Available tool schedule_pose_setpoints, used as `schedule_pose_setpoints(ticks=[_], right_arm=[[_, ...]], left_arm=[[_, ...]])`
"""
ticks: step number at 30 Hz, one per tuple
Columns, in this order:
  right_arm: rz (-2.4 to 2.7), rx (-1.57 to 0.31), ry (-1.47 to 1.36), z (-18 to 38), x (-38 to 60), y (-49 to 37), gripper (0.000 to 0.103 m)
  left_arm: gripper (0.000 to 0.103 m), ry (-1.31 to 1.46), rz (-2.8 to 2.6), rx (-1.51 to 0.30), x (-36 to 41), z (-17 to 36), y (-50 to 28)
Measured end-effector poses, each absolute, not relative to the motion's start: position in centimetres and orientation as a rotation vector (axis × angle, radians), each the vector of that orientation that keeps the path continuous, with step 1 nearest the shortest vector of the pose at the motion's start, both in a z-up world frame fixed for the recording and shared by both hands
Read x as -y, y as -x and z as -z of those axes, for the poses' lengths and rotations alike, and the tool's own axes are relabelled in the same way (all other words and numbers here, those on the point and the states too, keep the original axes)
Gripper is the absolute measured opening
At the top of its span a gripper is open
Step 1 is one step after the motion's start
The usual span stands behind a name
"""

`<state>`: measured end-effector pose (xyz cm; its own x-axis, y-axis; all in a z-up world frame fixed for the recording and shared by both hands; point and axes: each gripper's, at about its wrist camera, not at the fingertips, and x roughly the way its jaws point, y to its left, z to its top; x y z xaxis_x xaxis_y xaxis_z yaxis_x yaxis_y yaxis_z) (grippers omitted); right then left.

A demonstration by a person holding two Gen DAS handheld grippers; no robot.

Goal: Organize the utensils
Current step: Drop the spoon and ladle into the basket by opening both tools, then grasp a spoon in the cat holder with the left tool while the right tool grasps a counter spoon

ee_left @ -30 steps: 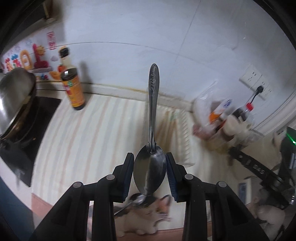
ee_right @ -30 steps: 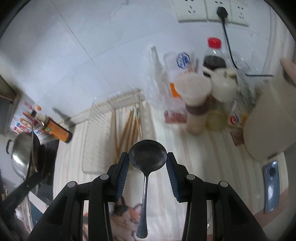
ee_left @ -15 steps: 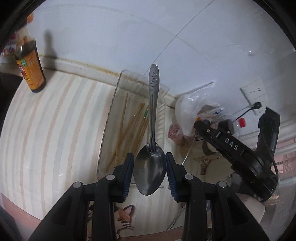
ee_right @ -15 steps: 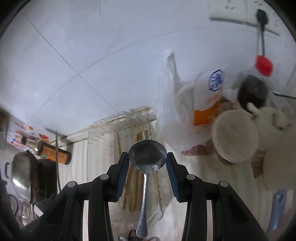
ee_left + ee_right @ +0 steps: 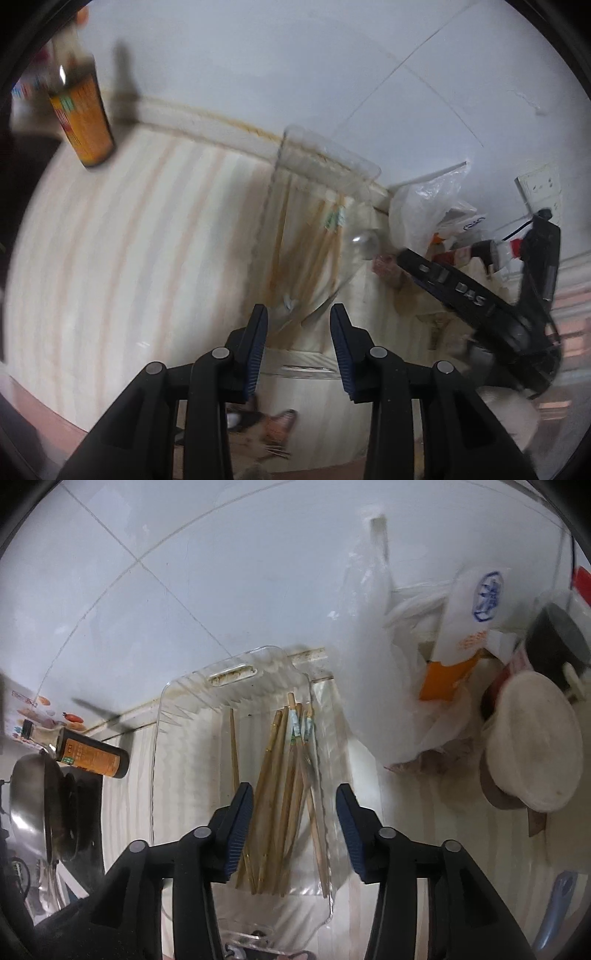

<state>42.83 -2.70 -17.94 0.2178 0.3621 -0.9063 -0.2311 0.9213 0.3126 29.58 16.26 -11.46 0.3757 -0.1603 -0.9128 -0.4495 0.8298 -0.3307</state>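
A clear plastic tray (image 5: 236,674) stands on the striped counter against the tiled wall and holds several wooden chopsticks (image 5: 280,782). My right gripper (image 5: 295,819) is open and empty just above the tray. My left gripper (image 5: 298,347) is open and empty at the tray's near end (image 5: 306,369). A blurred metal spoon (image 5: 354,254) shows over the chopsticks (image 5: 306,254) in the left wrist view, bowl toward the right. A grey smear (image 5: 308,764) over the chopsticks in the right wrist view may be a spoon.
A brown sauce bottle (image 5: 79,114) stands left by the wall; it also shows in the right wrist view (image 5: 88,757). A wok (image 5: 33,812) sits on the stove far left. Plastic bags, bottles and lidded jars (image 5: 532,753) crowd the right. The right gripper's body (image 5: 480,306) is close right.
Both grippers have opened and let go of their spoons, which were clamped by the bowl. Both have moved closer over the tray.
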Motion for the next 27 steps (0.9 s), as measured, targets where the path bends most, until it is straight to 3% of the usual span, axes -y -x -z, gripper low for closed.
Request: schedule_pose_setpoints(ticks=[2, 6, 8, 10, 21, 23, 27], right_arm=[[-0.404, -1.265, -0.118, 16.9, 3.9, -41.7, 0.052], [-0.375, -1.214, -0.132, 15.1, 7.2, -38.2, 0.065], [-0.353, -1.194, -0.156, 15.0, 9.5, -35.7, 0.066], [-0.333, -1.184, -0.156, 15.4, 11.3, -33.5, 0.068], [-0.132, -1.382, -0.163, 24.3, 22.1, -23.7, 0.068], [-0.095, -1.410, -0.190, 25.8, 23.7, -23.1, 0.068], [-0.076, -1.443, -0.185, 28.0, 24.8, -22.6, 0.068]], left_arm=[[0.060, 0.494, -0.256, -1.161, -16.1, 10.1, -28.6], [0.072, 0.343, -0.330, -1.085, -16.1, 8.1, -25.4], [0.097, 0.259, -0.377, -1.055, -16.2, 8.1, -23.3], [0.102, 0.190, -0.399, -1.046, -16.0, 8.9, -21.5], [0.100, -0.112, -0.259, -1.433, -11.8, 23.5, -14.0], [0.087, -0.113, -0.238, -1.486, -11.6, 25.6, -13.3], [0.072, 0.026, -0.223, -1.518, -11.9, 27.4, -12.8]])
